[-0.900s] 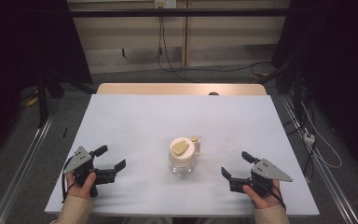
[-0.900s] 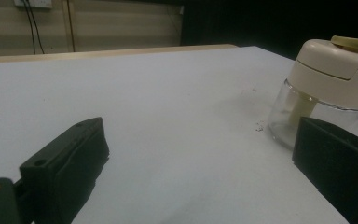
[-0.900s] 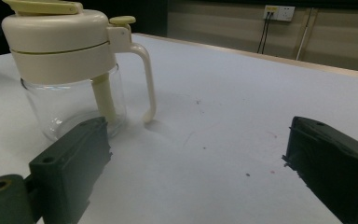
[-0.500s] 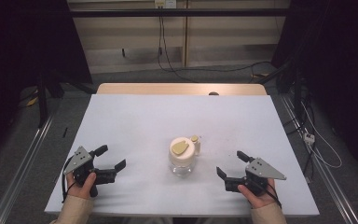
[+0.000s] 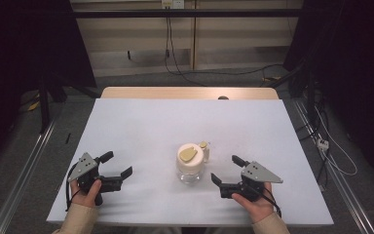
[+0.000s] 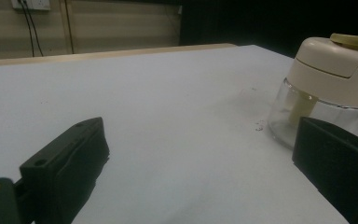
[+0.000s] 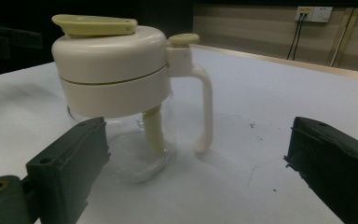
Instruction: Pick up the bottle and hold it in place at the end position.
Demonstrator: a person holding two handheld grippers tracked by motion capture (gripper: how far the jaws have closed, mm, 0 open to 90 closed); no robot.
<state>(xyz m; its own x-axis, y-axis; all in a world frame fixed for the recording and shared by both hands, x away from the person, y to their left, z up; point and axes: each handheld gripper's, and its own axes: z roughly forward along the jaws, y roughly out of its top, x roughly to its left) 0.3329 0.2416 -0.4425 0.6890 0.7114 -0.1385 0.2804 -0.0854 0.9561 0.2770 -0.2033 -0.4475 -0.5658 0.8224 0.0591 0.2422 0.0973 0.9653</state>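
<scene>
Near the front middle of the white surface [image 5: 141, 126] stands a clear glass jar [image 5: 191, 163] with a cream lid [image 7: 109, 70], upright, a yellow-green lever [image 7: 93, 24] lying flat on top. A cream handle [image 7: 204, 109] hangs down one side from the lid; its lower end rests at the surface. A pale stem shows inside the glass.

Right tongs [image 5: 228, 172] sit just right of the jar, low over the surface, pointing left-ish toward it, jaws spread wide, nothing between them. The right hand [image 5: 253, 202] grips from behind, forearm entering from the bottom edge, beige sleeve at the wrist. In the right gripper view the jar is close ahead, its glass base partly behind the left jaw, handle between the two jaws but farther off; no contact.

Left tongs [image 5: 117, 165] are well apart from the jar, near the front left of the surface, also released, jaws wide, empty. The left hand [image 5: 88, 191] holds them low, pointing right and slightly away from the person. In the left gripper view the jar [image 6: 326, 88] sits at the far right, partly behind the right jaw.

Beyond the surface: a wooden edge, cables on the floor, a wall panel with sockets.
</scene>
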